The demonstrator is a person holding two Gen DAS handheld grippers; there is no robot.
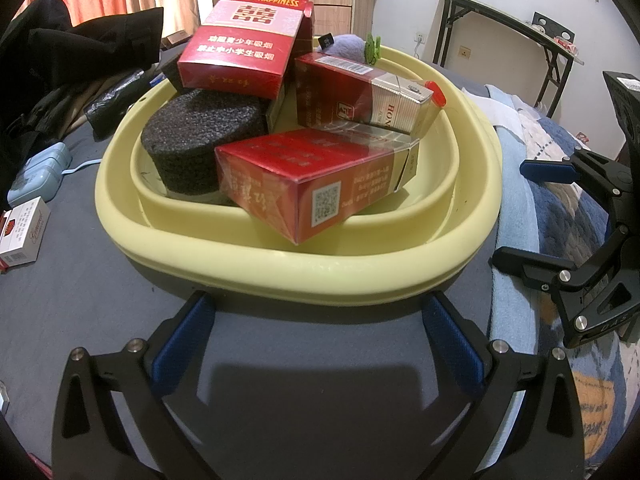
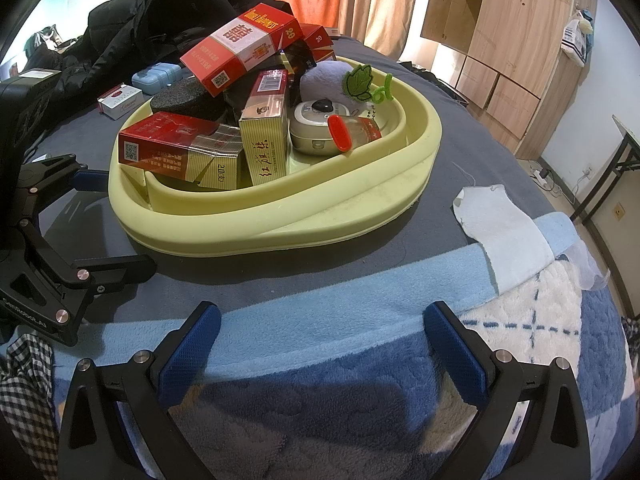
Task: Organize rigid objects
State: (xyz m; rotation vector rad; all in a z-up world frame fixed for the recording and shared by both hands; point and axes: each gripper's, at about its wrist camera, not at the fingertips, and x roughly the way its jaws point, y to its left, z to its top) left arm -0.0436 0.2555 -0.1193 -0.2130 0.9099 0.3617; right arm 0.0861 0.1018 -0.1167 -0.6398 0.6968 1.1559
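The yellow basin (image 1: 300, 276) sits on the grey sheet of a bed (image 1: 100, 300), piled with things: a red box (image 1: 244, 40) on top, a black foam disc (image 1: 200, 144) under it, a second red box (image 1: 316, 184) leaning over the near rim. The left gripper (image 1: 320, 344) hovers just before the basin, jaws wide apart, holding nothing. A white box (image 1: 22, 232) lies at the bed's left edge.

From the right wrist, the right gripper (image 2: 320, 344) hangs over a blue blanket (image 2: 320, 300), fingers spread and empty. In the basin, a purple plush toy (image 2: 328, 76) sits beside a round case (image 2: 316, 132). A white cloth (image 2: 504, 232) lies right of the basin.
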